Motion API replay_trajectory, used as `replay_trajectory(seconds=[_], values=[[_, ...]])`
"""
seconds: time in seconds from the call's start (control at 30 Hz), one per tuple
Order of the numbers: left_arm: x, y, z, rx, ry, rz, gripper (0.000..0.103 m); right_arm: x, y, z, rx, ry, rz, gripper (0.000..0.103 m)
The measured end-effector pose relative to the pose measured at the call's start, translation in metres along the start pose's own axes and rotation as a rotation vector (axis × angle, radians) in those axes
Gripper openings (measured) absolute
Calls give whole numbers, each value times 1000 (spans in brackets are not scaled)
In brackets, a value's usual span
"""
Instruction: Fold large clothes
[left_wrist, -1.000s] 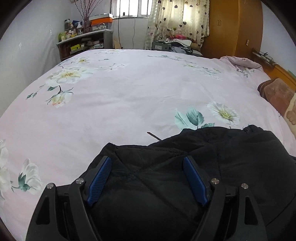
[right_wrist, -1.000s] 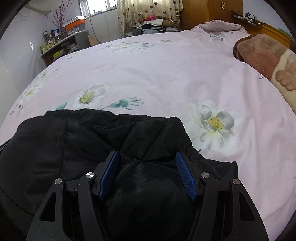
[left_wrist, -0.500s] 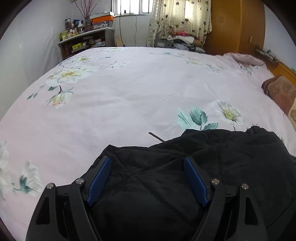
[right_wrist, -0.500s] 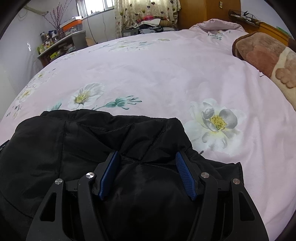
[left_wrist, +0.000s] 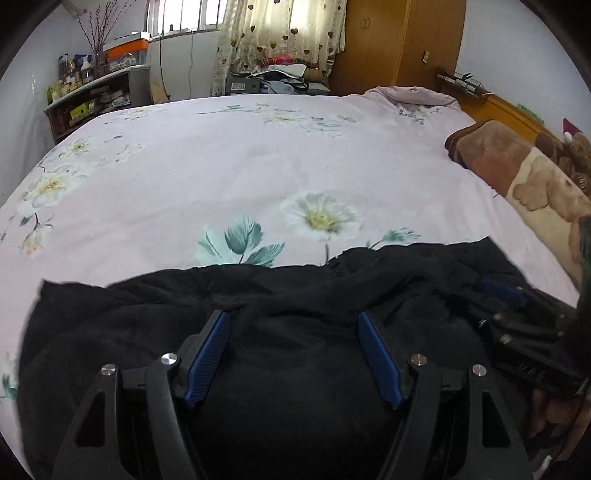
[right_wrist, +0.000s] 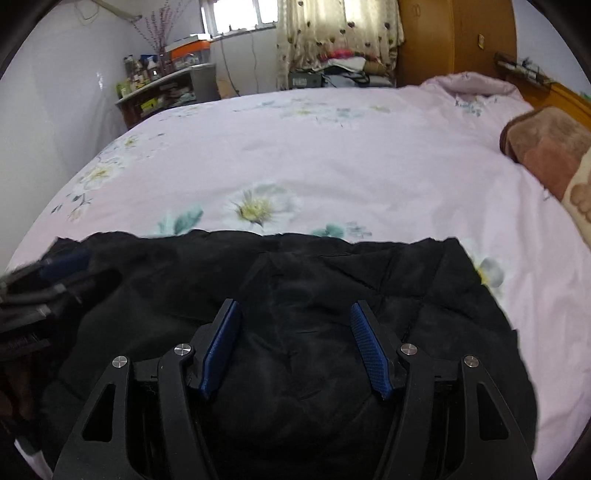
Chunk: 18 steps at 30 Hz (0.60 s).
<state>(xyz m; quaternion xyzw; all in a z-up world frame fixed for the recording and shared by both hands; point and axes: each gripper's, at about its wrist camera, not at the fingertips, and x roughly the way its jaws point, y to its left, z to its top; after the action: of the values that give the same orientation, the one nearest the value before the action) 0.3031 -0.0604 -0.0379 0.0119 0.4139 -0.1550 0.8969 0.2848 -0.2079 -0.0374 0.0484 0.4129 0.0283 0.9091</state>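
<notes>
Floral pink bedspread (left_wrist: 229, 177) carries a bunched, puffy black jacket (left_wrist: 295, 369).

1. The left gripper (left_wrist: 293, 319) is a matte black frame whose two fingers carry ribbed blue pads (left_wrist: 207, 356).
2. Four round silver screws (left_wrist: 168, 358) stud its arms, with triangular cut-outs in the outer struts at 7 and 5 o'clock.
3. The right gripper (right_wrist: 293, 308) is the same build: black frame, textured blue pads (right_wrist: 369, 352), silver screws (right_wrist: 183, 349).
4. A hand (left_wrist: 554, 410), at 4 o'clock in the left view, is blurred; no sleeve can be made out.
</notes>
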Motion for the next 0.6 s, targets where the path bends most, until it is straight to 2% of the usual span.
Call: replay_trajectory(seconds=[0.07,0.2,0.43,0.53,0.6], values=[[9,2,-4,-15,-4,-5,74,9,-8,-4,28,-3,16,62],[22,-6,-8,15,-20,26,74,27,-10,-13,9,-4,-5,62],[29,-3,-5,20,0,42,75,30,-14,-12,8,7,-20,62],[10,-2,9,39,40,43,70,15,-13,-1,-6,26,-23,61],[-17,6,15,81,-23,61,70,-15,-19,6,-33,-47,-38,61]])
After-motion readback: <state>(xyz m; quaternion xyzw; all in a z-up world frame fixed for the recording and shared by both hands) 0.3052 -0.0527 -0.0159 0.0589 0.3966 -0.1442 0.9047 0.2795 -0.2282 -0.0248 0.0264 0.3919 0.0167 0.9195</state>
